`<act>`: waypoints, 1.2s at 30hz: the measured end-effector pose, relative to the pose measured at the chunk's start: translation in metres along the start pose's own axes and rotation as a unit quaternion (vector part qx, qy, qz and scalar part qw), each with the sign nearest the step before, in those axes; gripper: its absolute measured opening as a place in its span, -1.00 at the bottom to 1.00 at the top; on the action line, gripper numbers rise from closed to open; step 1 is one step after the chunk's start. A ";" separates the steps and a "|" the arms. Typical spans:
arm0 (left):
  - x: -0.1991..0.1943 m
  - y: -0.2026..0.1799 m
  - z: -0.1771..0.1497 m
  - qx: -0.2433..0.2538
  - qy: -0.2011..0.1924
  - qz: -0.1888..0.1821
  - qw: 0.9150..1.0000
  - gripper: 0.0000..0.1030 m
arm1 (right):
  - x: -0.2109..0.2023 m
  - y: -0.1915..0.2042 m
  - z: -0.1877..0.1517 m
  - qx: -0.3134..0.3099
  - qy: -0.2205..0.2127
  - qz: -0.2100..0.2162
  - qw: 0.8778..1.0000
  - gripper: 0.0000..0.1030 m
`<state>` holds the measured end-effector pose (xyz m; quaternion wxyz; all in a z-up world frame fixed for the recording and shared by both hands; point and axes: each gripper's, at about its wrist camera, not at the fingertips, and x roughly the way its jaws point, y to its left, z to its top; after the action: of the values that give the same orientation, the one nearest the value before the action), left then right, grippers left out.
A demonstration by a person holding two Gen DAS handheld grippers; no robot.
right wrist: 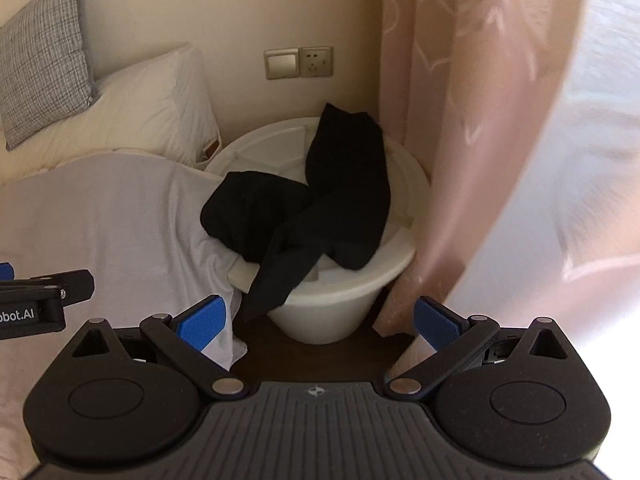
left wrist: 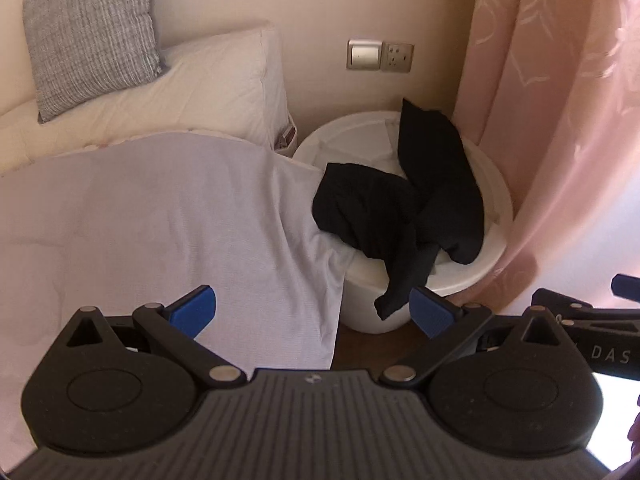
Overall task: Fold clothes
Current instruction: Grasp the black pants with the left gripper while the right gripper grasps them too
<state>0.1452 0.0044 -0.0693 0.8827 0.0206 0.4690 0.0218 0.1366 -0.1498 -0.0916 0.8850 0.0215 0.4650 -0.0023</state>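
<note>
A black garment (left wrist: 404, 204) lies crumpled in a white round basket (left wrist: 496, 208) beside the bed, one end hanging over the front rim. It also shows in the right wrist view (right wrist: 316, 204), in the same basket (right wrist: 404, 256). A pale lilac cloth (left wrist: 160, 216) is spread flat on the bed, its corner draped toward the basket. My left gripper (left wrist: 314, 312) is open and empty, hovering over the bed's edge short of the basket. My right gripper (right wrist: 320, 324) is open and empty, in front of the basket above the floor.
A white pillow (left wrist: 208, 88) and a grey cushion (left wrist: 88, 32) lie at the bed's head. A pink curtain (left wrist: 560, 128) hangs right of the basket. A wall switch and socket (left wrist: 380, 56) sit above it. Dark wood floor (right wrist: 320, 356) shows below the basket.
</note>
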 end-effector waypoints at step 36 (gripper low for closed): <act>0.234 0.014 0.069 -0.136 0.122 -0.130 0.975 0.54 | 0.209 -0.022 0.095 -0.019 0.099 0.084 0.991 0.78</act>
<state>0.3331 0.0303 -0.2231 0.8087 -0.1632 0.5644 -0.0274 0.3333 -0.1724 -0.2105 0.8317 0.0433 0.5472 0.0833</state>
